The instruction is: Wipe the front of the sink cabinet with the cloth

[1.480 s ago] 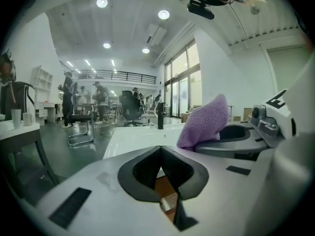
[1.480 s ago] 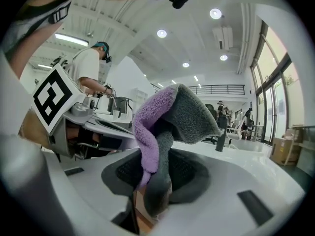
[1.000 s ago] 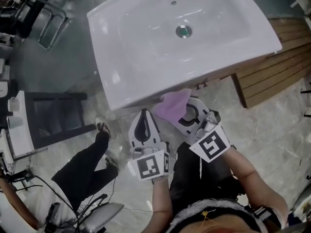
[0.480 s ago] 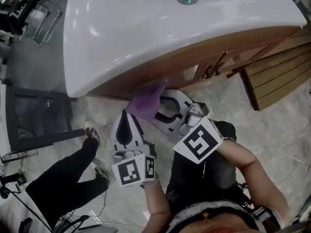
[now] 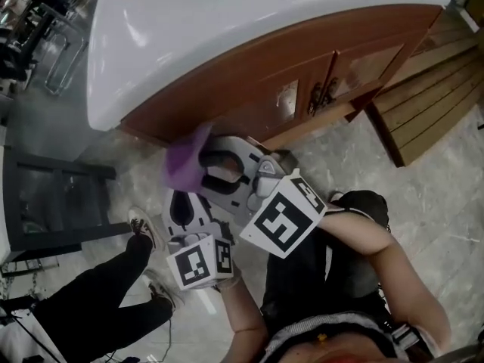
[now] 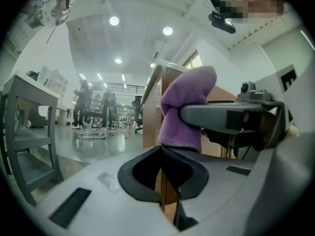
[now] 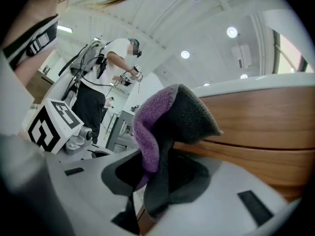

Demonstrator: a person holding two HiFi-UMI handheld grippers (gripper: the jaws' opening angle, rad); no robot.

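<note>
**While the right gripper clamps a purple cloth, the left gripper is empty**

Seen from the head view, the right gripper (image 5: 203, 165) has its jaws closed tight on the cloth (image 5: 181, 165). The cloth bunches out past the jaw tips, close against the lower left part of the brown wooden sink cabinet (image 5: 249, 89); contact cannot be confirmed. A white sink (image 5: 227, 13) tops the cabinet. The left gripper (image 5: 179, 197) sits just below the right one, jaws drawn together with nothing between them. Another person's dark trouser legs (image 5: 98, 293) stand at lower left.
</note>
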